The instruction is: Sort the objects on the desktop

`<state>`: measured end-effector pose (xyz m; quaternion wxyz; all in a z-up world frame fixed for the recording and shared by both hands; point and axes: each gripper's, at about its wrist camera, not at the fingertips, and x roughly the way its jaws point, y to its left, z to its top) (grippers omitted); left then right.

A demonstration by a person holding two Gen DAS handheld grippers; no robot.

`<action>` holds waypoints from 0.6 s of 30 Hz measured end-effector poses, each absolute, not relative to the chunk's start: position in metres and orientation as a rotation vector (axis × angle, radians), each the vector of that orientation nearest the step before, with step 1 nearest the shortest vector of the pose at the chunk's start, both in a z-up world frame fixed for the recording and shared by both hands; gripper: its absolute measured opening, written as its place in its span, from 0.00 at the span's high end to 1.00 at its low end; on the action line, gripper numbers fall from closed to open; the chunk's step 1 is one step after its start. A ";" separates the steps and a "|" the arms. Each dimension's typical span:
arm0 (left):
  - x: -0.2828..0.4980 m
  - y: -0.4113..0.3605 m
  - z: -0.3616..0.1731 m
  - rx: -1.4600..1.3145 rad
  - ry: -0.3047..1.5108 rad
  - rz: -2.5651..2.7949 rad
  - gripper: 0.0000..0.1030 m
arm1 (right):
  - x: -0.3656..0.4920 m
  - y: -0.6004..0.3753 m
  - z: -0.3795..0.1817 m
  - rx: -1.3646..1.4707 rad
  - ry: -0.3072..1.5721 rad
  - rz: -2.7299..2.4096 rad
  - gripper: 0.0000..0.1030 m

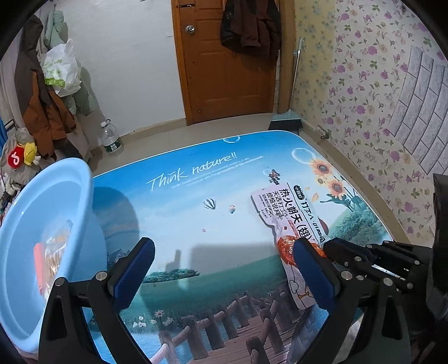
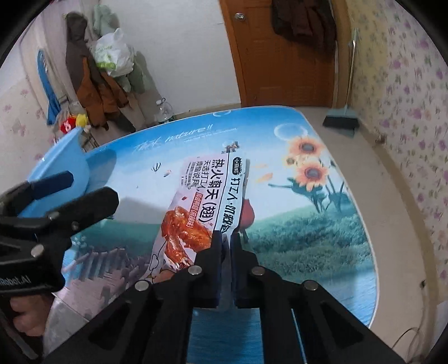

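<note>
The right claw (image 2: 226, 238) is pinched tight on the near right edge of a long white plastic snack packet (image 2: 201, 201), printed with black Chinese characters and a picture of glazed red chicken wings. The packet stretches away from the claw across the surface (image 2: 308, 238), a glossy top printed with blue sky, sunflowers, green grass and a wooden footbridge; I cannot tell whether its far end rests on the print or hangs just above it.

The left claw (image 1: 224, 271) stands wide, its ribbed blue pads (image 1: 134, 274) far apart with nothing between them, above the near part of the print. From its own camera the right pad overlaps the wing picture on the packet, and whether it touches the wrapper is unclear. A hand (image 2: 25, 310) grips that tool's handle at the lower left of the right-hand view.

At the left edge of the surface sits a round pale-blue plastic basin (image 1: 84, 196), tilted as the lens shows it, with a clear crinkly wrapper of orange snacks (image 1: 54, 252) lying inside.

Beyond, a brown wooden door (image 1: 224, 70) has a dark jacket (image 1: 249, 25) hanging on it, and a broom (image 1: 288, 117) leans by the floral wallpaper.
</note>
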<state>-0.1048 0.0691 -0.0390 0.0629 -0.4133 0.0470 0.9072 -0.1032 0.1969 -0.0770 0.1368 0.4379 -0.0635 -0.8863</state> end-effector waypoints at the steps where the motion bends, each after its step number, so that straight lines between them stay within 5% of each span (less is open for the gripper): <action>1: -0.106 0.069 -0.041 -1.257 0.140 2.735 0.03 | -0.103 0.199 -0.077 1.271 -0.212 -2.557 0.95; 18: -0.135 0.087 -0.066 -1.311 0.119 2.547 0.03 | -0.105 0.211 -0.081 1.258 -0.247 -2.506 0.95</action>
